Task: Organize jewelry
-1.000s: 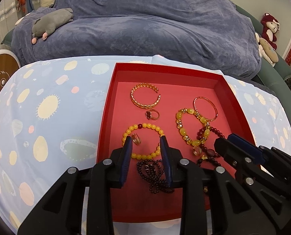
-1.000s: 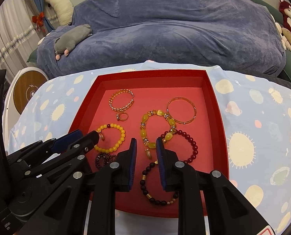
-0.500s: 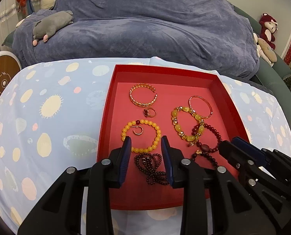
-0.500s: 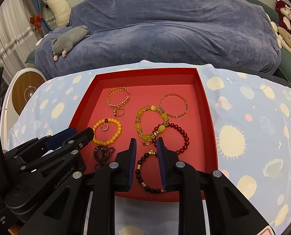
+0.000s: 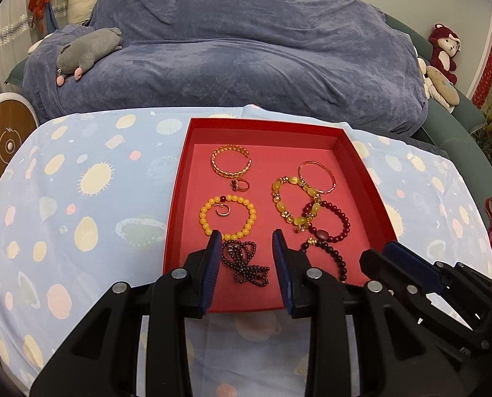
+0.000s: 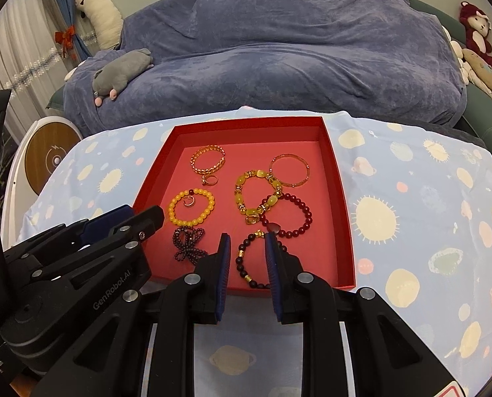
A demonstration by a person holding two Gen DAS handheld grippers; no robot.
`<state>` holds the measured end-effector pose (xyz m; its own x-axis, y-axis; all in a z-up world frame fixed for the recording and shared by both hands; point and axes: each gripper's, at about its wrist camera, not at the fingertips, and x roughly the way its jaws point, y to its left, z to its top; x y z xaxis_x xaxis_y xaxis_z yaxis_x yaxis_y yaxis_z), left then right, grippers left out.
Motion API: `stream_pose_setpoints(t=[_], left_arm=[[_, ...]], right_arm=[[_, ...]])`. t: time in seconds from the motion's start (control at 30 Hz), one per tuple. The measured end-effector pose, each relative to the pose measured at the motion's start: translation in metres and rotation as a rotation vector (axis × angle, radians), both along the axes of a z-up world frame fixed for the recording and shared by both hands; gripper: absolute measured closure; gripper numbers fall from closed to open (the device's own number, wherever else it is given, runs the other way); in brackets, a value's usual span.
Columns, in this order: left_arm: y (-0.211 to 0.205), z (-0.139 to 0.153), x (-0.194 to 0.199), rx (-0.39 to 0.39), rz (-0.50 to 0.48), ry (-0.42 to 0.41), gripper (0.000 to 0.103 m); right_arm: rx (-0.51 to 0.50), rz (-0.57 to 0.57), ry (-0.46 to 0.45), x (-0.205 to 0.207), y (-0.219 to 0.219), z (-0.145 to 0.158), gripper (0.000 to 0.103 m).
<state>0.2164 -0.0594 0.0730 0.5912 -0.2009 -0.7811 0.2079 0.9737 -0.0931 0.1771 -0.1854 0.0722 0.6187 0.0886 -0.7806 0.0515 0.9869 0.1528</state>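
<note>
Patterned cloth (image 5: 80, 198) underlies red tray (image 5: 176, 198); both grippers (image 5: 246, 248) (image 6: 244, 251) apart, seemingly empty.

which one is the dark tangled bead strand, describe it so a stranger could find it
Start at the red tray on the spotted blue cloth. Go to its near left area, just below the yellow bead bracelet. The dark tangled bead strand is the only piece bunched in loops, not a ring.
</note>
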Motion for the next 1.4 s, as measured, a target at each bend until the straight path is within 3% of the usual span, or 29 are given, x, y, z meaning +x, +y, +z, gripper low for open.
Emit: stream_pose_setpoints(t=[0.67,0.8,1.07,1.2,1.4], left_arm=[[0.006,0.012,-0.056,0.007,-0.015,0.000,0.073],[0.006,0.014,-0.064,0.017,-0.014,-0.004,0.069],[0.006,0.014,-0.080,0.044,-0.012,-0.011,0.057],[0.010,0.016,-0.086,0.049,0.001,-0.015,0.050],[0.021,0.017,-0.092,0.065,0.044,-0.028,0.028]], right_arm=[[-0.009,-0.026,-0.005,-0.059,0.006,0.012,0.081],[-0.017,-0.055,-0.006,-0.067,0.003,0.013,0.070],[-0.029,-0.075,-0.005,-0.084,-0.001,0.015,0.066],[-0.039,-0.096,-0.010,-0.091,-0.004,0.015,0.055],[-0.049,-0.138,-0.022,-0.101,-0.011,0.015,0.032]])
